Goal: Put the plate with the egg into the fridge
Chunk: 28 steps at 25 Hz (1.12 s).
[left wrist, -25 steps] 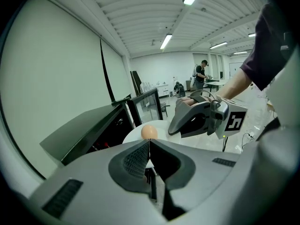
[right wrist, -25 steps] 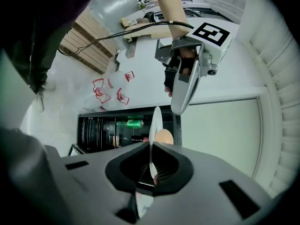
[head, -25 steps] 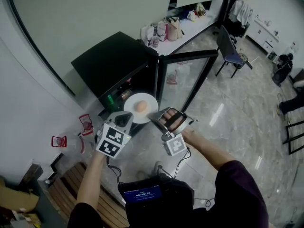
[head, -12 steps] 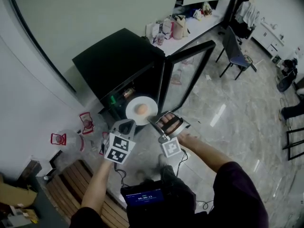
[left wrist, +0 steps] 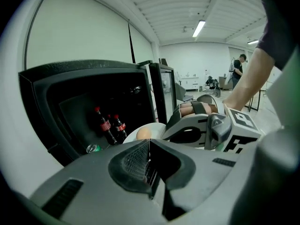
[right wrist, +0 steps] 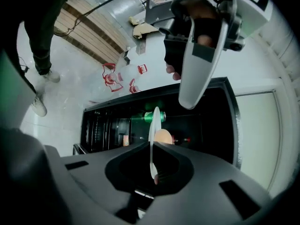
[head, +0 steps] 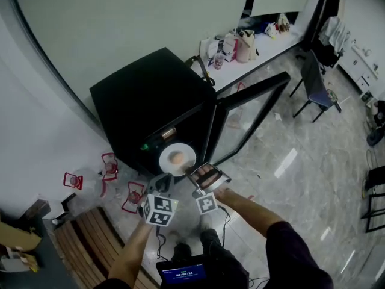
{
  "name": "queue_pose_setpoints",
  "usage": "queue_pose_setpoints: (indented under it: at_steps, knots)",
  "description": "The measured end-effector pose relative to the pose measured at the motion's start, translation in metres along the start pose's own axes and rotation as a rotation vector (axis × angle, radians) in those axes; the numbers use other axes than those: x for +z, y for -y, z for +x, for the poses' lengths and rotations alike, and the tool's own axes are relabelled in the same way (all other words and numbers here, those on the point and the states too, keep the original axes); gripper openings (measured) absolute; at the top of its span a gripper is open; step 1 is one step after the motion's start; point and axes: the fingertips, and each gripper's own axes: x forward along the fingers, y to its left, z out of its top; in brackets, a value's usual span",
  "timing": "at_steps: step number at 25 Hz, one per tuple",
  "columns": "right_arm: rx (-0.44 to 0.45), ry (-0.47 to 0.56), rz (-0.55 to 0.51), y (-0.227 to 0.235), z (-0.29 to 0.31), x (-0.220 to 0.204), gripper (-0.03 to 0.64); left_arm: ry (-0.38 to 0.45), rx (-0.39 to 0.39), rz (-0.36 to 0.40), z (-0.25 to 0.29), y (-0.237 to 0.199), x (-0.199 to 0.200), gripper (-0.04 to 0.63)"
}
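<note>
A white plate carrying a brown egg hangs level in front of the open black fridge. My right gripper is shut on the plate's near right rim; in the right gripper view the plate stands edge-on between the jaws, with the egg beside it. My left gripper sits just below and left of the plate, its jaws shut with nothing between them. Plate and egg show just beyond its tips.
The fridge's glass door stands swung open to the right. Inside are cola bottles and a green can. Red wire items lie on the floor at left, beside a wooden slatted bench. A chair stands far right.
Both grippers have sunk and moved towards the fridge, and the plate with the egg has gone with them, from above the opening to level with it.
</note>
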Motion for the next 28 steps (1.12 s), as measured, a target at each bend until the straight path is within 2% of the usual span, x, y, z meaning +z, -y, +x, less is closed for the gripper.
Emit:
queue_pose_setpoints:
  at_steps: [9, 13, 14, 15, 18, 19, 21, 28]
  knots:
    - [-0.015, 0.068, -0.052, -0.039, 0.095, -0.024, 0.021, -0.033, 0.191, -0.115, 0.071, -0.033, -0.045, 0.008]
    - [-0.018, 0.097, -0.11, -0.051, 0.129, -0.029, 0.021, -0.058, 0.239, -0.161, 0.095, -0.046, -0.067, 0.008]
    - [0.002, 0.11, -0.104, -0.055, 0.136, -0.028, 0.021, -0.067, 0.245, -0.167, 0.099, -0.048, -0.071, 0.008]
    - [0.062, 0.133, -0.071, -0.067, 0.14, -0.024, 0.021, -0.076, 0.248, -0.172, 0.103, -0.049, -0.074, 0.008]
    - [0.396, 0.23, 0.11, -0.126, 0.14, -0.006, 0.021, -0.102, 0.254, -0.19, 0.11, -0.052, -0.086, 0.008]
    - [0.451, 0.249, 0.139, -0.136, 0.141, -0.003, 0.021, -0.107, 0.258, -0.2, 0.111, -0.053, -0.089, 0.008]
    - [0.464, 0.268, 0.144, -0.139, 0.148, -0.002, 0.021, -0.115, 0.27, -0.215, 0.113, -0.056, -0.092, 0.008]
    - [0.417, 0.26, 0.102, -0.123, 0.161, -0.011, 0.021, -0.153, 0.282, -0.236, 0.115, -0.053, -0.1, 0.008]
